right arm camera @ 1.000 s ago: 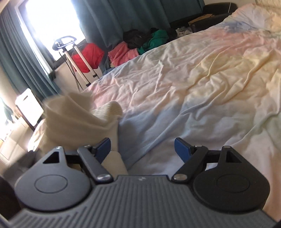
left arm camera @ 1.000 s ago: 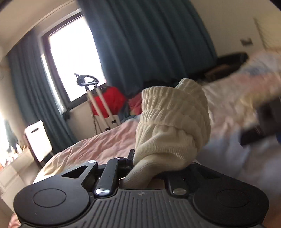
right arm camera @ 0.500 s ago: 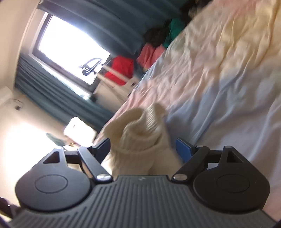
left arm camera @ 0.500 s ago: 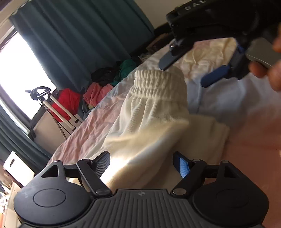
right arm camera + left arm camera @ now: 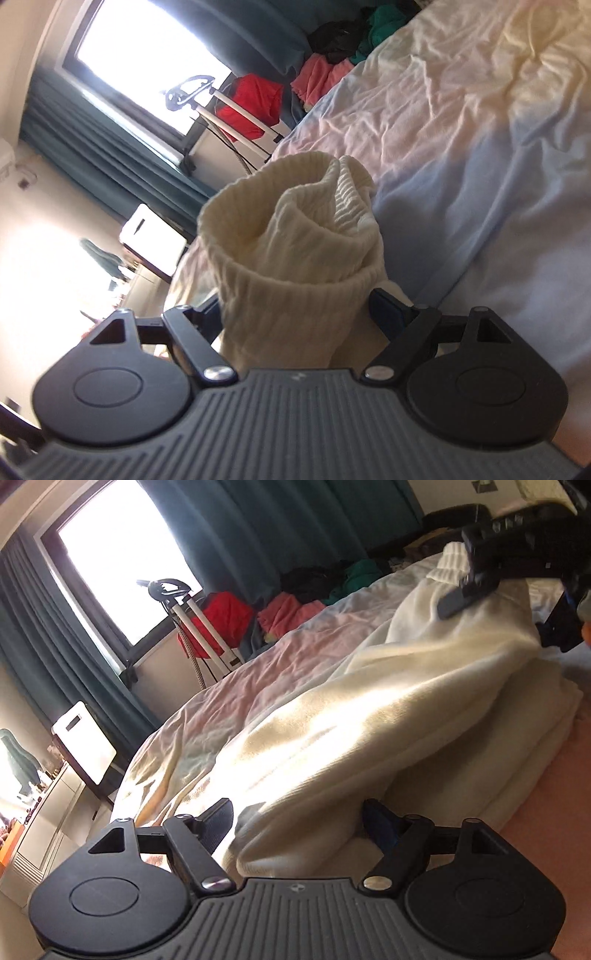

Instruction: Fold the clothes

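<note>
The bed (image 5: 229, 709) filled both views. Across it lay the cream knit garment (image 5: 388, 716), its long axis running from the left gripper (image 5: 299, 823) away toward the right gripper (image 5: 295, 306). The left gripper pointed gently downward, jaws spread and just closing a touch, cloth lying loose between them. The right gripper, rolled sideways, stood around the ribbed cuff (image 5: 291, 229); whether it gripped, I couldn't tell.
</note>
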The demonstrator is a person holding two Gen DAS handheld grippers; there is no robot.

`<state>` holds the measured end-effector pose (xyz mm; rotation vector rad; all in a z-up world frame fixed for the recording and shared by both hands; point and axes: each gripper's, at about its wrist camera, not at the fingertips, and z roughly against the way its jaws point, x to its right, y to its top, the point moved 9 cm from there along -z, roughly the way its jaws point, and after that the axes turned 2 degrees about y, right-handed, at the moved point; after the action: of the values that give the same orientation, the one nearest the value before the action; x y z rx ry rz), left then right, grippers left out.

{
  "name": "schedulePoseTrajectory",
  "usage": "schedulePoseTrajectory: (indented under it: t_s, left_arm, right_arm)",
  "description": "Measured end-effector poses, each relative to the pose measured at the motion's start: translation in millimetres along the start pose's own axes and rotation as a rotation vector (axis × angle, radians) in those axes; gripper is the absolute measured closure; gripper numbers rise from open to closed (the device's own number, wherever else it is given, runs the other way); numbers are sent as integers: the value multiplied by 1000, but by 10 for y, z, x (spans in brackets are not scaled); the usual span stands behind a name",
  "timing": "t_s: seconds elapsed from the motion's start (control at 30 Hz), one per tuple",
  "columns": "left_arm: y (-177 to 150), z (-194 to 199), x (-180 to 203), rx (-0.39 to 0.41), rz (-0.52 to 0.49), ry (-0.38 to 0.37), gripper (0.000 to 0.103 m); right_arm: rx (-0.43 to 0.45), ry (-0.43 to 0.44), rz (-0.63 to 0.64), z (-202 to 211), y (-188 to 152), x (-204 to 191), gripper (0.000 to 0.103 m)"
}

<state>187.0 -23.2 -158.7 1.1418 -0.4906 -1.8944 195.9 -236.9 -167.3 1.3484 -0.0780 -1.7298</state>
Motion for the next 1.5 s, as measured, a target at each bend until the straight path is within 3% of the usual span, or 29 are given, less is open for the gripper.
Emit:
schedulePoseTrajectory:
  t_s: [0.07,0.17,0.3,0.43,0.57,0.67,0.73,0.87,0.93,1.0,1.07,1.23,1.4,1.5]
  left_arm:
    - [-8,53,7,5,11,-2,32]
    - [-18,144,29,16,22,-6,38]
    - [-75,345,151,34,-39,-10,51]
    - [-78,528,209,75,-109,-15,79]
    - [-143,671,269,88,-173,-80,83]
    - [-266,644,367,50,-228,-140,83]
    - [-350,586,432,18,-256,-167,83]
    - [-370,555,410,15,-267,-166,82]
    - [-382,541,378,12,-261,-167,81]
    - [-388,526,340,6,-245,-171,81]
    - [-392,531,320,3,-239,-175,80]
    - [-403,534,287,-8,-226,-182,80]
    - [-400,516,246,-24,-181,-197,79]
    - [-391,499,214,-34,-151,-205,79]
  right_arm:
    - [-10,-28,56,-69,-22,-4,20]
    - [7,-54,72,-29,-19,39,37]
    - [40,-62,53,75,33,85,60]
    - [121,-26,108,263,117,-57,66]
    - [195,-8,161,483,223,-139,66]
    - [131,-64,111,460,150,80,66]
    - [63,-104,40,382,37,310,65]
    - [50,-61,-53,389,-33,423,60]
    - [49,-56,-56,398,-51,403,51]
    - [31,-74,-38,379,-82,402,33]
    - [1,-80,-49,336,-129,431,21]
    - [-72,-87,-60,193,-247,516,19]
    - [-105,-46,-70,127,-255,501,17]
    - [-121,21,-121,146,-211,420,16]
